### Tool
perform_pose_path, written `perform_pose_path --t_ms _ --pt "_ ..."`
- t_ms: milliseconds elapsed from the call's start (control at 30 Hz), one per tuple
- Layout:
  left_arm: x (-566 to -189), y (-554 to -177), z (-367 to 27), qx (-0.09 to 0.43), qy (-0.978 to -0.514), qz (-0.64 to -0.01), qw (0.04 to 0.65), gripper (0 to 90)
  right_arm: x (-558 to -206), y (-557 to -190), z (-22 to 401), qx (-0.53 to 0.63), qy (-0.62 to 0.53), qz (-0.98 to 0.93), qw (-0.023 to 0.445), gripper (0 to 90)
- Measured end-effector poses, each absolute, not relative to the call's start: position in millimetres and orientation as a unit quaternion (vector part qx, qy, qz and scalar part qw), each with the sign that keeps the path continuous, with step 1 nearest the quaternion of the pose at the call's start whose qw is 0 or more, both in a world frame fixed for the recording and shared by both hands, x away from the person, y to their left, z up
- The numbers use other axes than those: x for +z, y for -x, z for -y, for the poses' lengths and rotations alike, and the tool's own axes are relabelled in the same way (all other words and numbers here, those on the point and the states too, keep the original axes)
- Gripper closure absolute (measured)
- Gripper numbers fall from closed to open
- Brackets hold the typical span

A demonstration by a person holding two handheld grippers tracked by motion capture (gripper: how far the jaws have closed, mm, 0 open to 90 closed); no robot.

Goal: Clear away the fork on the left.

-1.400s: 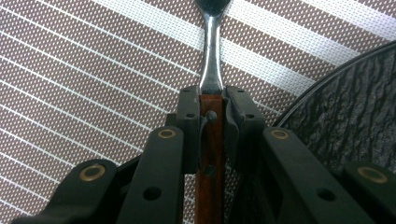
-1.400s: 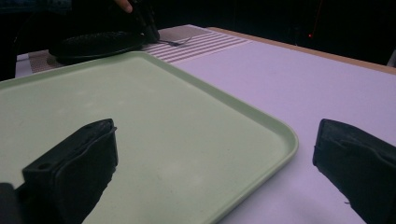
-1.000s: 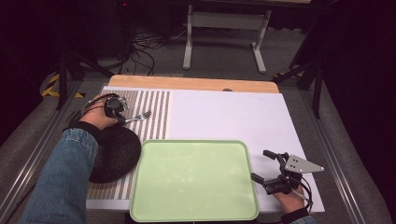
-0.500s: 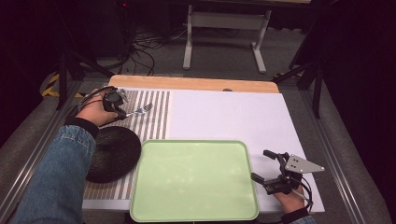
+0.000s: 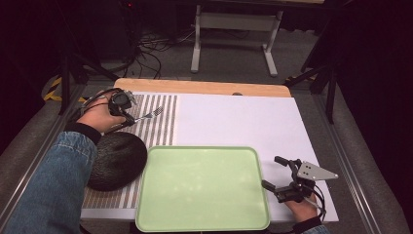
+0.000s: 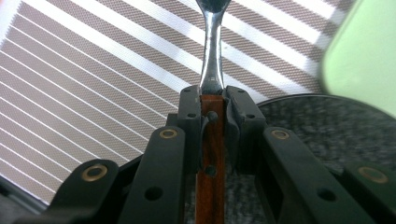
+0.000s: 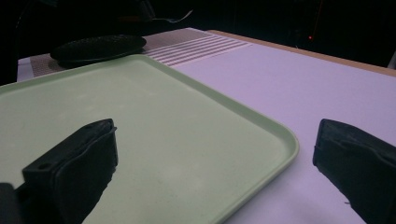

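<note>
Left tool pinches our fork by its wooden handle above the striped mat; right tool sits spread beside the tray.

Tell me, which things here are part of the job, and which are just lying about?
Likely in use:
- fork, clamped in the left gripper
- dark plate
- green tray
- striped mat
- right gripper, open beside the tray

Just there:
- cables on the floor
- metal stand behind the table
</note>
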State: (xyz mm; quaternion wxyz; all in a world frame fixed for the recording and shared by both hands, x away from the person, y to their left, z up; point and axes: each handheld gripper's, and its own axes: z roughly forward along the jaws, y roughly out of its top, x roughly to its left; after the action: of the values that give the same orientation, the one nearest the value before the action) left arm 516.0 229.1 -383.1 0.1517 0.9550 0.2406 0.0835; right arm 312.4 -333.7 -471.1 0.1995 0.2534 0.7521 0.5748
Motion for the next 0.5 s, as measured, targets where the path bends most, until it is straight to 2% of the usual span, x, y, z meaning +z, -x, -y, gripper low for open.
perform_pose_path --t_ms 167,500 --pt "-377 -507 -228 0.052 -0.941 -0.291 0.164 77.7 -471 -312 334 0.575 -0.254 -0.752 0.2 0.4" --pt "-368 -488 -219 0.024 -0.915 -0.352 0.193 77.7 -470 -312 333 0.576 -0.253 -0.751 0.2 0.4"
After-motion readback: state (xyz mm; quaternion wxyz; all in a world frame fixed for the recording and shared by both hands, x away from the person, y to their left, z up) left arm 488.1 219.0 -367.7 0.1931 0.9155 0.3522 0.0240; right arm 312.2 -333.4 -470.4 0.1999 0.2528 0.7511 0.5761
